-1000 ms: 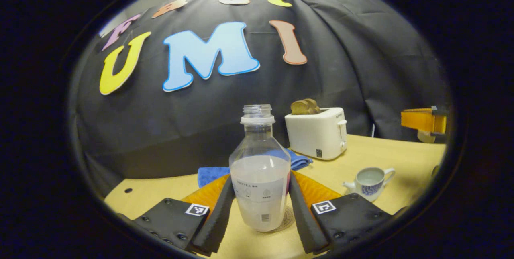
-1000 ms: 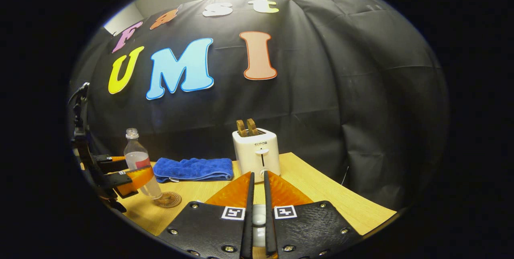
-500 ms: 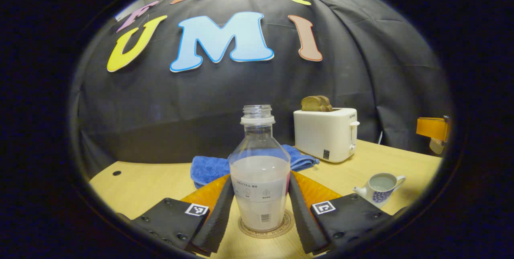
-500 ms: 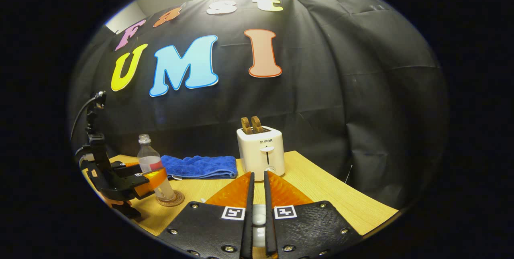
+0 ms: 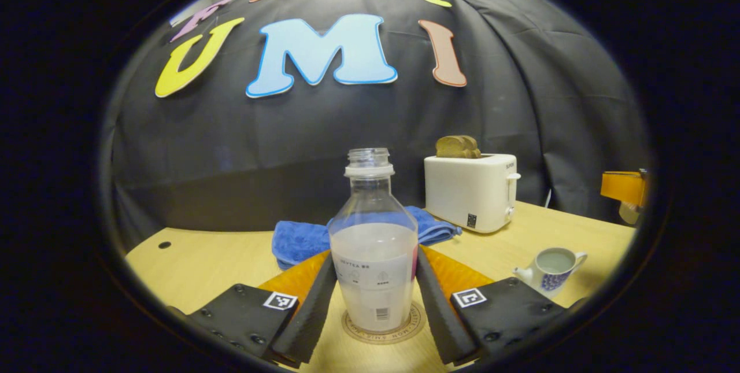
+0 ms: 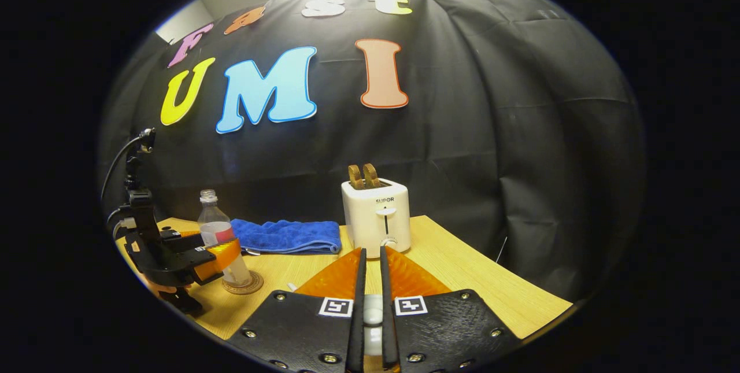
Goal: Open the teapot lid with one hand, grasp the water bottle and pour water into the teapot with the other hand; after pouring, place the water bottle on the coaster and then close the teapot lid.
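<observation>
A clear water bottle, capless and about half full, stands upright on the round coaster. My left gripper is shut on its lower body, one finger on each side. The open blue-and-white teapot with water inside sits on the table to the right. My right gripper is held above the table, shut on the white teapot lid, of which little shows between the fingers. In the right gripper view, the bottle, coaster and left gripper are at far left.
A white toaster with bread in it stands at the back of the wooden table. A folded blue towel lies behind the bottle. An orange part of the other gripper hangs at the right edge, above the teapot.
The left gripper has lowered the bottle until it stands on the coaster. The right gripper, with the lid, has barely moved.
</observation>
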